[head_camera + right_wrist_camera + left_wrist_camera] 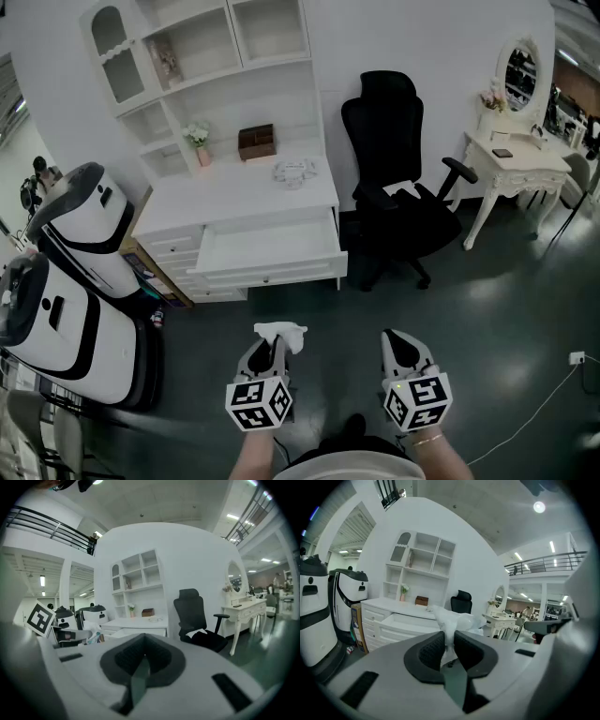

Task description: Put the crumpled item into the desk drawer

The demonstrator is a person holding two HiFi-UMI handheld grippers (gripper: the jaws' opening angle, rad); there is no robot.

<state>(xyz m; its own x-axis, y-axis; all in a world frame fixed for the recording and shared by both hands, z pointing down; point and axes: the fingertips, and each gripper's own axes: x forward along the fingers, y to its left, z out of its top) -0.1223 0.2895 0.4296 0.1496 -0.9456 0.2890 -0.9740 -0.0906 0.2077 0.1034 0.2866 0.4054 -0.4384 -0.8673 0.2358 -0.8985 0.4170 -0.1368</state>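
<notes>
Left gripper [271, 349]: my jaws are pinched narrow on the crumpled white item [281, 333], held over the floor, well short of the bench [234, 195] | drawer [267, 247]: open, item not in it | right gripper [403, 349]: jaws together, nothing between | black chair [394, 187]: just right of the bench

White desk [225, 202], upper centre of frame, top drawer [267, 248] pulled open. On the desktop: flower vase [200, 148], brown box [256, 142], small clear item [294, 172].
</notes>
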